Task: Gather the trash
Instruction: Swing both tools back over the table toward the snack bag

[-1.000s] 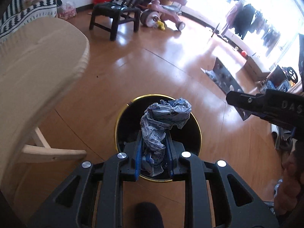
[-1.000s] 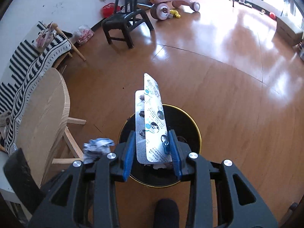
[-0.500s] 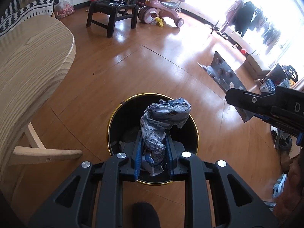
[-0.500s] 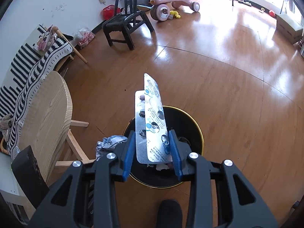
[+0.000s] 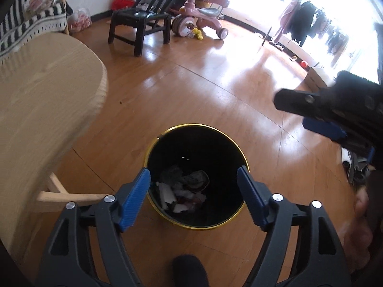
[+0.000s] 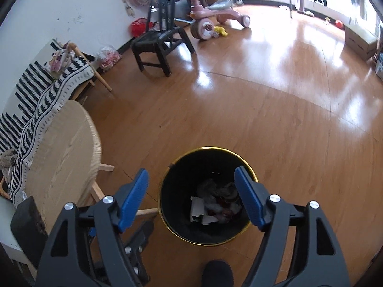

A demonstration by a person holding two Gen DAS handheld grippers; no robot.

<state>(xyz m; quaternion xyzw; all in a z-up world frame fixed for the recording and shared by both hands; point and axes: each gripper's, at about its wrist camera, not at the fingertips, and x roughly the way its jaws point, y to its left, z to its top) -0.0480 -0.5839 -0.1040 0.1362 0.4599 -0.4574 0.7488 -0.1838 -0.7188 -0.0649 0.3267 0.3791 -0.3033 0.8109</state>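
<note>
Crumpled trash (image 5: 184,192) is seen heaped at the bottom of the black, gold-rimmed bin (image 5: 153,148), which stands on the wooden floor (image 5: 191,91) just beside a pale round table (image 5: 40,95). Above the bin, the left gripper (image 5: 194,175) is held with its jaws just spread wide and nothing between them. The right gripper (image 6: 191,177) is likewise held over the bin, its jaws just opened and empty.

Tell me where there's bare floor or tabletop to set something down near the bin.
Free: the wooden floor between the black bin and the dark chair, and the round wooden tabletop left of the bin. Crowded: the far wall, with chair and pink tricycle.
</note>
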